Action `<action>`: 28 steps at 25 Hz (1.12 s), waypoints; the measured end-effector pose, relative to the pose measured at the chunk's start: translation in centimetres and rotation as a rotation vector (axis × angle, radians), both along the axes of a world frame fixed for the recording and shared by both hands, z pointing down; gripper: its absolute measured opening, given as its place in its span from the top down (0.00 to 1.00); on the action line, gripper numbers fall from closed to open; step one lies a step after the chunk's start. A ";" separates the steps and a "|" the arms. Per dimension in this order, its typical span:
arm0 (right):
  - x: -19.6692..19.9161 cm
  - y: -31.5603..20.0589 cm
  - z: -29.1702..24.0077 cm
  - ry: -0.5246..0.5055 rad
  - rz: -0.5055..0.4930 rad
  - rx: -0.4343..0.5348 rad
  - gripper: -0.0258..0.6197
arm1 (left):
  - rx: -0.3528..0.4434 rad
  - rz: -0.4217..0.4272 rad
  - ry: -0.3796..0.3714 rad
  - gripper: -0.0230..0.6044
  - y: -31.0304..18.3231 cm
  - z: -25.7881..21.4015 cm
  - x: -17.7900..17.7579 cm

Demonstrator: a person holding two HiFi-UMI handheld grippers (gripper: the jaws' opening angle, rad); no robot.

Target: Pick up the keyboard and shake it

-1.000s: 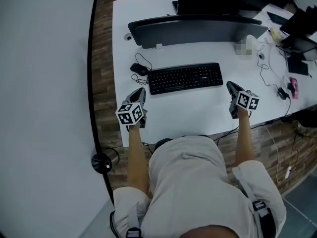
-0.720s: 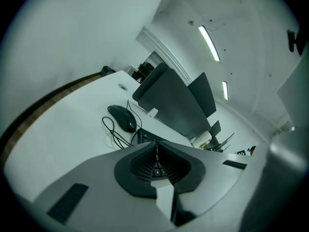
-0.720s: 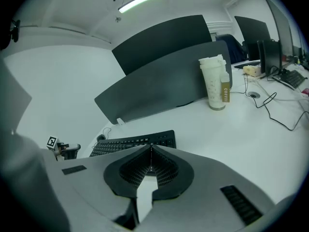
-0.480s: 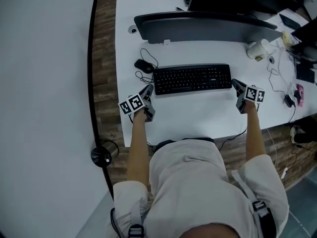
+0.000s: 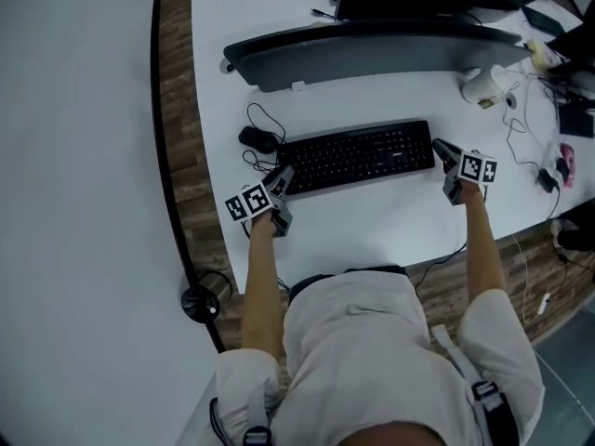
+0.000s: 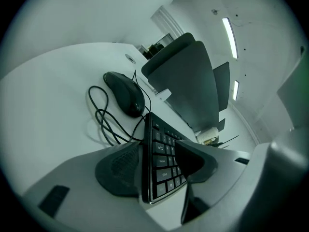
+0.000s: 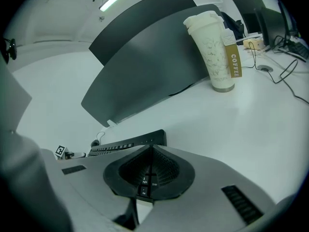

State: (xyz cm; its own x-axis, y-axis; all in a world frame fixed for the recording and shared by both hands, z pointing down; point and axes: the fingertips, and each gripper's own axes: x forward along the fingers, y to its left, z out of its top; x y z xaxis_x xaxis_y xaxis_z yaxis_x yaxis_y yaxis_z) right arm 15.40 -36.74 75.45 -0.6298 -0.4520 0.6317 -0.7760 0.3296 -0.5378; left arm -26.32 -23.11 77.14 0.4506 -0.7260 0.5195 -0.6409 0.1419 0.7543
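Observation:
A black keyboard [image 5: 358, 156] lies flat on the white desk [image 5: 372, 216]. My left gripper [image 5: 282, 178] is at its left end. In the left gripper view the jaws are opening, and the keyboard's [image 6: 161, 163] end corner sits between them: one jaw beside its edge, the other over the keys. The left gripper [image 6: 158, 150] does not press on it. My right gripper [image 5: 438, 146] is shut, its tip against the keyboard's right end. In the right gripper view the keyboard [image 7: 130, 143] runs away to the left behind the closed right gripper [image 7: 150, 151].
A black mouse [image 5: 256, 138] with a looped cable lies just left of the keyboard, close to my left gripper. A wide dark monitor [image 5: 372, 49] stands behind. A paper coffee cup [image 5: 483, 86] and cables [image 5: 516, 128] are at the right. A round black base [image 5: 200, 302] stands on the floor.
Both grippers have moved forward from the desk's front area to the keyboard's two ends. The keyboard has not moved.

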 end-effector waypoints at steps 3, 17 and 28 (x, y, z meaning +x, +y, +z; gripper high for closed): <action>0.5 -0.7 0.2 -0.013 0.036 0.018 0.89 | -0.059 0.032 -0.062 0.57 -0.4 0.5 0.7; -0.7 -2.1 1.9 -0.021 0.152 0.058 0.73 | -0.103 -0.018 0.047 0.44 -1.1 -0.1 1.5; -0.8 -1.8 2.2 0.034 0.128 0.084 0.73 | -0.035 -0.155 0.433 0.48 -0.8 -1.0 0.3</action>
State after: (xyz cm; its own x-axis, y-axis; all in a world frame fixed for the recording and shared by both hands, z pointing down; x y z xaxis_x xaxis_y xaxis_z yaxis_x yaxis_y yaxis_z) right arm 14.61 -38.50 77.65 -0.5428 -0.5789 0.6085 -0.8317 0.2696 -0.4854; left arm -26.01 -23.93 76.18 0.5191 -0.7874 0.3325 -0.2372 0.2410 0.9411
